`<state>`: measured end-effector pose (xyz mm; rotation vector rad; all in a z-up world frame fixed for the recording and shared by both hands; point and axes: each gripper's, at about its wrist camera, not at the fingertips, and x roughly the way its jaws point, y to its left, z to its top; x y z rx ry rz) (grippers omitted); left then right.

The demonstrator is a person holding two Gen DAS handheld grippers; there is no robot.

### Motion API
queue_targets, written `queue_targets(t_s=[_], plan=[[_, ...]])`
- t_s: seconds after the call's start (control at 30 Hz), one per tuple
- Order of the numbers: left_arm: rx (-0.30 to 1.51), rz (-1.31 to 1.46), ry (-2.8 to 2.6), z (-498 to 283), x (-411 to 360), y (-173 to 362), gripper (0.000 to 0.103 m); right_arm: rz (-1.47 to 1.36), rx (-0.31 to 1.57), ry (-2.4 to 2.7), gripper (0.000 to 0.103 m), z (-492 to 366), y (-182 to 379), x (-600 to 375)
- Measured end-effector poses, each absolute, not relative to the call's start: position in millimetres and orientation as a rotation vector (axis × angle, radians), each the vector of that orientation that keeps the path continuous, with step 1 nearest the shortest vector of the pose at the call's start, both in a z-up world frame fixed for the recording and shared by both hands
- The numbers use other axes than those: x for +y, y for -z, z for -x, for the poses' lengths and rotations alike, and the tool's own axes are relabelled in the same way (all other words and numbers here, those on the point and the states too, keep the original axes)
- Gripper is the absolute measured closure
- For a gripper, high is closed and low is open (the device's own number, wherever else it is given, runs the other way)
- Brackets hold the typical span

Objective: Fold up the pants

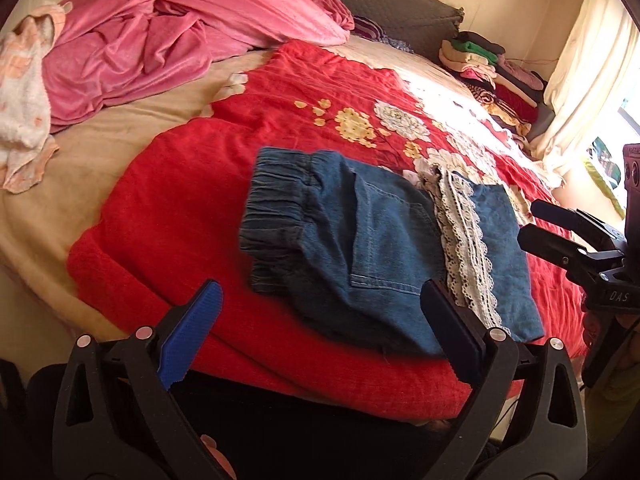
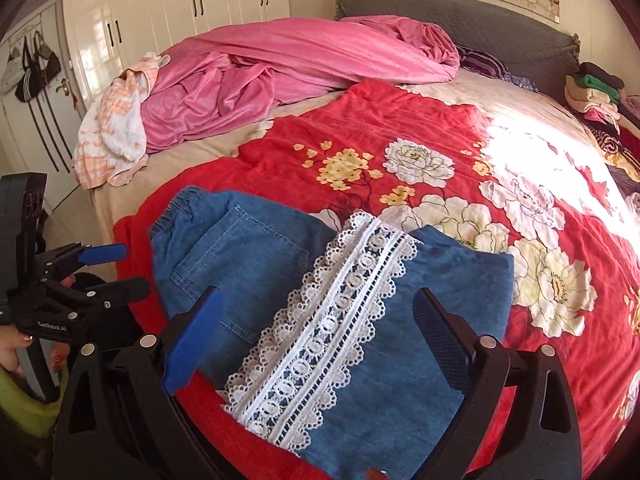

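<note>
1. We see both grippers pitched downward over the near edge of the bed (image 1: 80, 184), each aimed at the folded pants (image 1: 360, 240).
2. Left gripper (image 1: 320, 328): jaws spread wide, blue pad at 8 o'clock of the pants, dark pad at 5 o'clock. Nothing is between them; the near hem of the denim shows behind the gap, and we cannot tell whether the dark pad touches the cloth.
3. Right gripper (image 2: 320, 332): jaws likewise wide apart and gripping nothing. The pants (image 2: 320, 300) lie beneath and beyond the gap, lace trim (image 2: 320, 340) running through it from 7 to 1 o'clock.
4. The pants rest folded on the red floral blanket (image 1: 180, 208), elastic waistband (image 1: 276, 204) toward 10 o'clock in the left view, back pocket facing up.
5. Left view only: the right gripper (image 1: 532, 224) enters at 3 o'clock, jaws parted and clear of the pants, with a window and curtain (image 1: 580, 80) behind it.
6. Right view only: the left gripper (image 2: 124, 268) sits at 9 o'clock, a hand (image 2: 16, 344) with painted nails beneath it; also wardrobe doors (image 2: 180, 8) at 11 o'clock and bags hung on a door.
7. Both views: a pink blanket (image 1: 168, 36) heaped at the far side, and a stack of folded clothes (image 1: 492, 72) at 2 o'clock.
</note>
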<state>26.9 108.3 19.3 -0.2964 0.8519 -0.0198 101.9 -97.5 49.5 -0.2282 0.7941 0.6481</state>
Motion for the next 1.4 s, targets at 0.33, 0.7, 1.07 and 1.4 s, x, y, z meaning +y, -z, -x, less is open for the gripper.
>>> queue_targets(t_s=[0.33,0.7,1.07,1.4], plan=[[0.855,0.490,0.053,-31.8,142.0,4.7,0.018,0.235,0.844,-0.764,0.008,-138.1,-54.6,-56.0],[0.877,0.480,0.098,-42.7,126.2,18.8,0.046,0.385,0.927,-0.947,0.008,-164.9,-39.3,22.4],[0.878,0.471,0.105,-43.5,128.7,24.1,0.046,0.468,1.029,-1.062,0.008,-184.0,-9.8,80.6],[0.876,0.469,0.107,-43.7,126.5,26.7,0.046,0.468,1.066,-1.164,0.053,-180.9,15.0,97.6]])
